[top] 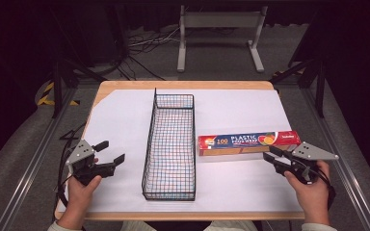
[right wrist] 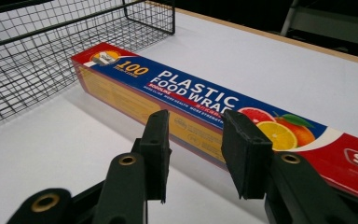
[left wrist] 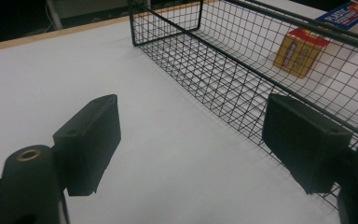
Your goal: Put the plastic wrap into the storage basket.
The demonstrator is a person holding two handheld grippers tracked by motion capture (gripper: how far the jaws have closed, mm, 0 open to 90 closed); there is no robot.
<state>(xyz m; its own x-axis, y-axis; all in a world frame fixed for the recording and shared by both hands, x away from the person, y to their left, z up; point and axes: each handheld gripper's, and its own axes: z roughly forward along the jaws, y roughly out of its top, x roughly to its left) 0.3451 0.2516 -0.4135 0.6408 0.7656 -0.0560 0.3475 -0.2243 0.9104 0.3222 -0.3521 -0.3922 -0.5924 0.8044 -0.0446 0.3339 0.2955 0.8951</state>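
Past your right gripper's fingers, the food wrap box runs off the picture's right edge, brand word clipped. Beyond your left gripper's fingers, basket wire partly screens the box end, print unreadable.

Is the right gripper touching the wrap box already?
Apart. In the right gripper view, the open right gripper stops short of the wrap box: white table shows between the jaw tips and the box's near side.

We see both forearms entering from the near edge. Left hand grips the left gripper, jaws spread wide, angled up and to the right. Right hand grips the right gripper, jaws parted narrowly, pointing left.
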